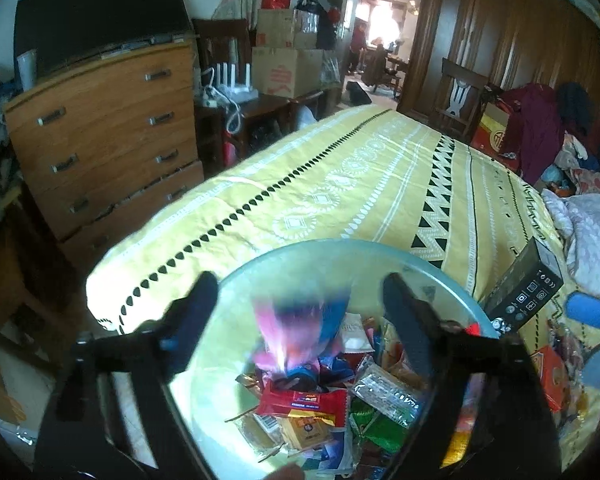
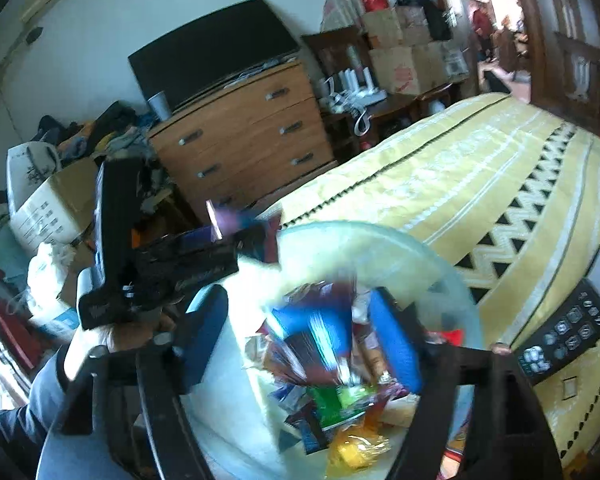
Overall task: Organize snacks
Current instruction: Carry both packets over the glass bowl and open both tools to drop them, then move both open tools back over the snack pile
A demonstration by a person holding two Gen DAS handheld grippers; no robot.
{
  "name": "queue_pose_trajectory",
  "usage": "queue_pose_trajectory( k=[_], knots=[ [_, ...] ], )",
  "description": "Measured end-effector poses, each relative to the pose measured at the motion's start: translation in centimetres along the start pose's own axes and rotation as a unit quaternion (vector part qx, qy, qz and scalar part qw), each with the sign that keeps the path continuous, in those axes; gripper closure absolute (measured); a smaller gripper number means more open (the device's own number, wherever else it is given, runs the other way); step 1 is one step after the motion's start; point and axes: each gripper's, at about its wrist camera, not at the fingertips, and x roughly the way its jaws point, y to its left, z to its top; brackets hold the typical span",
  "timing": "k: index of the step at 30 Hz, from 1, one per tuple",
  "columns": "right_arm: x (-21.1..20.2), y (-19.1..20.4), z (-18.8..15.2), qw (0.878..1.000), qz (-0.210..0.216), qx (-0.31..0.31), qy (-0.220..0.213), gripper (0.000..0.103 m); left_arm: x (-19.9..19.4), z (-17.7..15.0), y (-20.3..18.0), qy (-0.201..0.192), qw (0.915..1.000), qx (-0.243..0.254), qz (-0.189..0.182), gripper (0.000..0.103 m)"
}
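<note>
Already piled in the clear glass bowl on the yellow patterned bed: mixed snack packets.
Blurred mid-air over the heap, a pink-and-blue packet between the spread jaws of the left hand-held gripper, pads clear of it; likewise a blue-and-maroon packet, smeared, between the wide-set blue pads of the right hand-held gripper, apparently untouched. Just right of the bowl, a black box printed with icons. Beyond the bed's left edge, a wooden dresser under a dark screen.
</note>
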Motion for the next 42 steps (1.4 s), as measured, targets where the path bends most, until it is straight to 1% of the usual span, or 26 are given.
queue_pose_trajectory(
  k=[2,4,5,6,7,8,9,10,11,12,14,15,16,17,18,20,21,25,28,31,35,36,37,39,41,42],
  knots=[
    [-1.5,-0.3,-0.6,1.000,0.002,0.006,-0.015,0.025,-0.8,0.0,-0.6,-0.006,0.9999,0.006,0.006,0.016],
    [-4.5,-0.8,-2.7,0.999,-0.002,0.007,-0.039,0.025,-2.0,-0.3,-1.4,-0.019,0.9997,0.016,0.004,0.015],
    [-5.5,-0.9,-3.7,0.999,-0.005,0.007,-0.045,0.024,-2.8,-0.5,-2.2,-0.029,0.9993,0.023,0.002,0.009],
    [-7.3,-1.4,-6.1,0.998,-0.014,0.007,-0.056,0.024,-3.9,-0.9,-3.1,-0.041,0.9986,0.033,-0.004,0.000],
    [-8.4,-1.6,-7.5,0.998,-0.025,0.007,-0.061,0.024,-5.0,-1.3,-3.9,-0.056,0.9976,0.039,-0.013,0.000],
    [-10.3,-2.4,-10.4,0.996,-0.052,0.012,-0.068,0.023,-6.6,-2.1,-5.4,-0.074,0.9954,0.051,-0.033,0.000],
    [-11.4,-3.0,-12.4,0.995,-0.068,0.017,-0.069,0.023,-7.5,-2.6,-6.7,-0.081,0.9936,0.061,-0.050,0.000],
    [-12.9,-4.1,-15.3,0.993,-0.090,0.032,-0.068,0.019,-8.4,-3.3,-8.1,-0.085,0.9913,0.075,-0.067,0.000],
    [-13.6,-4.9,-17.1,0.992,-0.102,0.046,-0.064,0.017,-9.4,-4.3,-9.9,-0.089,0.9876,0.095,-0.088,0.000],
    [-14.7,-6.4,-19.9,0.989,-0.115,0.074,-0.052,0.017,-9.9,-4.9,-11.2,-0.091,0.9849,0.108,-0.101,0.000],
    [-16.2,-8.9,-24.8,0.982,-0.141,0.119,-0.029,0.017,-11.4,-7.4,-15.4,-0.085,0.9731,0.157,-0.145,0.000],
    [-17.1,-10.7,-28.2,0.974,-0.161,0.157,-0.009,0.017,-11.9,-8.3,-17.4,-0.077,0.9662,0.181,-0.166,0.000],
    [-17.5,-11.6,-29.8,0.970,-0.166,0.180,0.001,0.017,-12.3,-9.4,-19.1,-0.069,0.9584,0.207,-0.184,0.000],
    [-18.2,-12.7,-32.1,0.963,-0.171,0.207,0.011,0.017,-12.8,-11.1,-21.5,-0.062,0.9467,0.243,-0.202,0.000],
    [-19.0,-13.5,-34.4,0.957,-0.184,0.223,0.019,0.017,-13.2,-12.4,-23.3,-0.059,0.9381,0.266,-0.214,0.000],
    [-20.5,-14.3,-37.9,0.950,-0.205,0.234,0.028,0.017,-13.7,-14.8,-26.1,-0.044,0.9213,0.299,-0.245,0.000],
    [-21.0,-14.4,-38.9,0.948,-0.215,0.232,0.030,0.017,-13.8,-16.6,-28.0,-0.026,0.9104,0.318,-0.263,0.000],
    [-23.2,-15.8,-42.8,0.938,-0.260,0.228,0.030,0.017,-12.3,-20.8,-32.2,0.028,0.8863,0.359,-0.291,0.000],
    [-24.7,-17.6,-44.7,0.930,-0.285,0.233,0.028,0.017,-9.4,-23.9,-34.6,0.069,0.8806,0.373,-0.284,0.000],
    [-26.2,-20.1,-45.8,0.919,-0.323,0.225,0.033,0.017,-5.8,-26.7,-36.7,0.103,0.8793,0.384,-0.263,0.000],
    [-26.8,-22.9,-47.6,0.905,-0.359,0.223,0.043,0.017,-1.9,-29.0,-38.0,0.123,0.8898,0.380,-0.221,0.000],
    [-26.8,-23.4,-47.9,0.905,-0.353,0.232,0.042,0.017,-1.0,-29.2,-38.2,0.129,0.8938,0.373,-0.213,0.000],
    [-26.7,-23.7,-47.9,0.906,-0.348,0.239,0.041,0.017,-0.5,-29.6,-38.3,0.130,0.8950,0.371,-0.211,0.000],
    [-26.5,-23.9,-47.8,0.906,-0.348,0.236,0.045,0.014,0.5,-30.7,-38.8,0.131,0.8948,0.375,-0.204,0.000],
    [-25.3,-24.5,-48.0,0.908,-0.336,0.240,0.069,0.002,1.5,-31.5,-38.9,0.142,0.8928,0.375,-0.206,0.000],
    [-25.0,-24.8,-48.0,0.909,-0.332,0.242,0.073,0.000,2.2,-32.0,-39.0,0.145,0.8922,0.377,-0.202,0.000]
  ],
)
